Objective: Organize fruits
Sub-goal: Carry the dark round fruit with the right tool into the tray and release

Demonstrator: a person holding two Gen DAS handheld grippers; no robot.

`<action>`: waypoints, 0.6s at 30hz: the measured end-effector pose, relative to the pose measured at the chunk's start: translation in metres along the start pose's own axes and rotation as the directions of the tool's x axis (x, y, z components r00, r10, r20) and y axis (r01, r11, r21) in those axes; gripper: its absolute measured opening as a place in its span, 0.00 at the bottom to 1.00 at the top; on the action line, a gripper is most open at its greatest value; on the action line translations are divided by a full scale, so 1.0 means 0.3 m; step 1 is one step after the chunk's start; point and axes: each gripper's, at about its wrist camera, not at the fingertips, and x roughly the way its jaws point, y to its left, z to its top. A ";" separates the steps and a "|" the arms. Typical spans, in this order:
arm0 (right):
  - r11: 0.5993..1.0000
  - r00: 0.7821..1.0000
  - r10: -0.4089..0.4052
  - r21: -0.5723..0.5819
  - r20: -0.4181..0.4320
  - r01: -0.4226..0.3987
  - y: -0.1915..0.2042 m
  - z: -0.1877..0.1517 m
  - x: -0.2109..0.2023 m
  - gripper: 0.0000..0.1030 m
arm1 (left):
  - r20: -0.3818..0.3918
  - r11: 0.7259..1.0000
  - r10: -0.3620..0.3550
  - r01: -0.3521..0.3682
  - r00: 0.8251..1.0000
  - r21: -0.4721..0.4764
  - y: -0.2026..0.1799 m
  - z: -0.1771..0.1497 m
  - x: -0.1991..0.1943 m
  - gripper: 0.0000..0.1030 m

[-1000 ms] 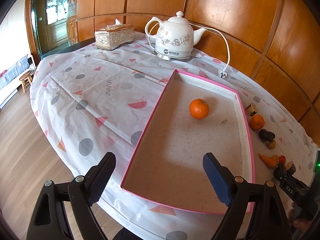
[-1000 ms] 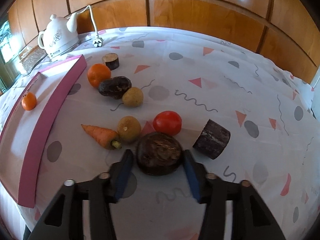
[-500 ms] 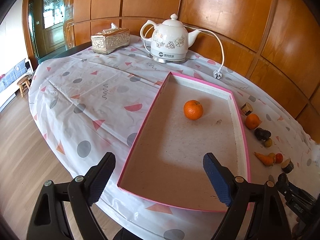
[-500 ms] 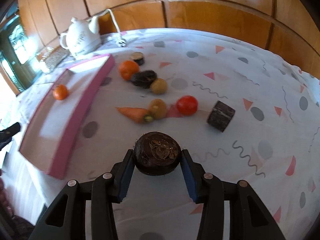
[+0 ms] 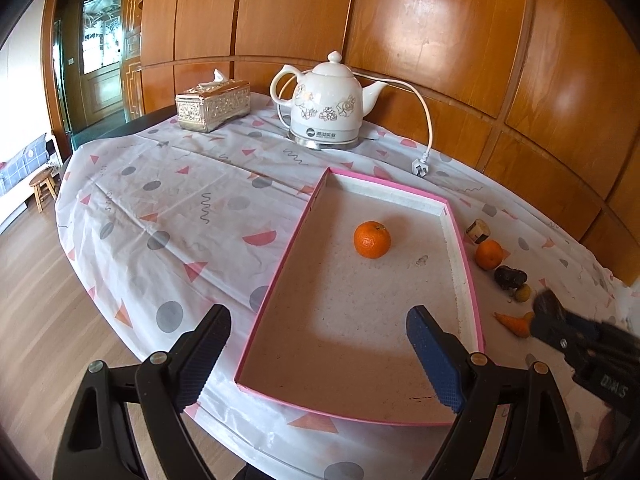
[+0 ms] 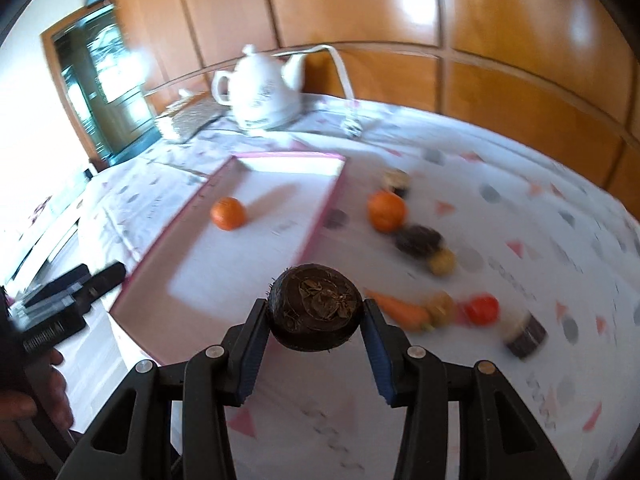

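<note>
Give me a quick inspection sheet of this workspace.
Surface: table under a patterned cloth.
Job's things: pink tray holding one orange; second orange, carrot, tomato loose on the cloth.
Clutter: kettle, tissue box.
Grippers: left claw open, empty, above the tray's near end; right claw shut on a dark round fruit.
Cables: kettle cord, plug loose.
Surroundings: wood panelling, door, stool.

Right gripper (image 6: 316, 316) tilted downward, fingers (image 6: 252, 350) clamped on both sides of a dark round fruit (image 6: 316, 306), lifted off the counter. Left gripper (image 5: 318, 354) angled down over the near counter edge, fingers (image 5: 200, 360) spread wide, nothing between them.
</note>
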 end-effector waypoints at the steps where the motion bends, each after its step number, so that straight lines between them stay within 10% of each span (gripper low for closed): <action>1: 1.000 1.000 0.012 -0.023 0.000 -0.012 0.026 0.020 0.010 0.45 | -0.003 1.000 0.001 -0.001 1.000 -0.005 0.004 0.000 0.002 0.87; 12: 0.991 0.999 0.018 -0.129 -0.032 -0.022 0.194 0.142 0.167 0.46 | -0.033 0.999 0.009 -0.011 0.999 -0.043 0.037 -0.006 0.030 0.87; 18: 0.994 1.000 0.017 -0.105 -0.015 -0.019 0.203 0.161 0.181 0.66 | -0.042 0.998 0.008 -0.011 0.999 -0.056 0.051 -0.009 0.040 0.87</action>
